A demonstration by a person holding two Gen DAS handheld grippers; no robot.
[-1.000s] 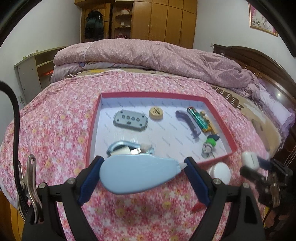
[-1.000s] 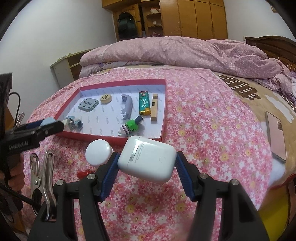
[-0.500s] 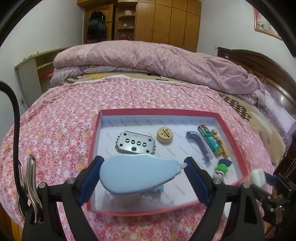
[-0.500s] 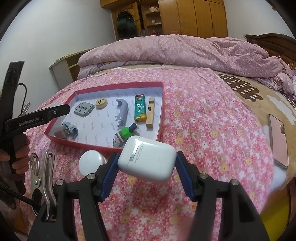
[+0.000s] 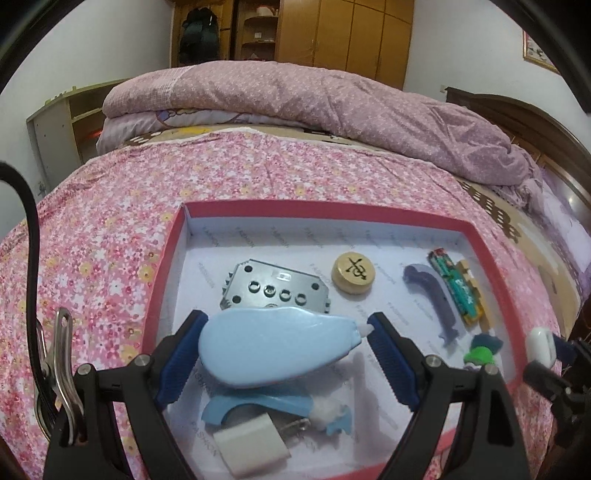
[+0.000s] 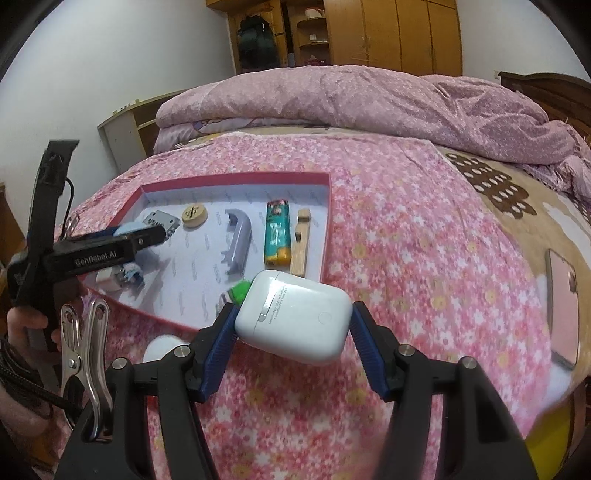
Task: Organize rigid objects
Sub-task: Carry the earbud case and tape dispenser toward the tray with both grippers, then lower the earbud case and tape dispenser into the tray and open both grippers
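Left gripper (image 5: pixel 286 341): blue fingers (image 5: pixel 179 360) spread wide and clamped end to end on a pale blue correction tape dispenser (image 5: pixel 275 347), held above the near part of the red-rimmed tray (image 5: pixel 168 258).

Right gripper (image 6: pixel 293 326): fingers (image 6: pixel 218 341) about half apart, pressed on both sides of a white earbud case (image 6: pixel 295 315), held over the tray's near right corner and the floral bedspread (image 6: pixel 424 258).

Tray contents, near to far, left wrist view: white plug block (image 5: pixel 253 448) and a blue clip-like piece (image 5: pixel 258 408) beneath the dispenser; green-capped toy figure (image 5: pixel 480 352) near the right wall; grey metal plate with round holes (image 5: pixel 275 290); purple curved handle (image 5: pixel 434 301); green lighter (image 5: pixel 456 290) with a wooden block (image 5: pixel 471 280) beside it; round wooden chess piece (image 5: pixel 352 271).

Outside the tray: white round object (image 6: pixel 160 347) on the bedspread just before the near rim, partly hidden; pink phone (image 6: pixel 563 308) well to the right.

Far: folded lilac quilt (image 5: pixel 314 103); wooden wardrobe (image 5: pixel 343 35).
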